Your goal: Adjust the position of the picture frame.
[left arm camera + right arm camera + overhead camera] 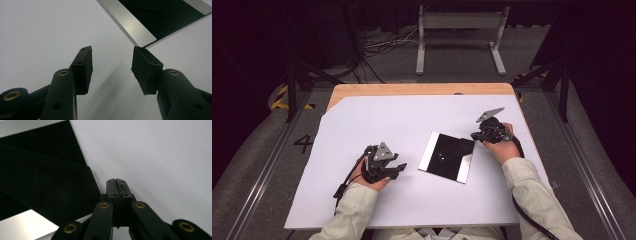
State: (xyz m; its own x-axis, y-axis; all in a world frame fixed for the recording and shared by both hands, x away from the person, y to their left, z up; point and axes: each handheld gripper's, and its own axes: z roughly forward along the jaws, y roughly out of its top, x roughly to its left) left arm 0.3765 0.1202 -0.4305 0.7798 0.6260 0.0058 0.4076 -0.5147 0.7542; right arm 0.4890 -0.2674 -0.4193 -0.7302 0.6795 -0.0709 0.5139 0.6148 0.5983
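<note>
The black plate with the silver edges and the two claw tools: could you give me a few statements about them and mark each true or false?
1. The left gripper has its jaws apart with nothing between them. True.
2. The right gripper stands wide open. False: its jaws are pressed together.
3. The black plate lies flat on the white sheet. True.
4. The left gripper clamps the plate's silver edge. False: it sits apart from the plate, over bare sheet.
5. The plate lies between the two grippers in the high view. True.

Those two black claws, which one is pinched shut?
The right gripper, beside the black plate, has its jaws pressed together with nothing between them. The left gripper shows a clear gap.
</note>
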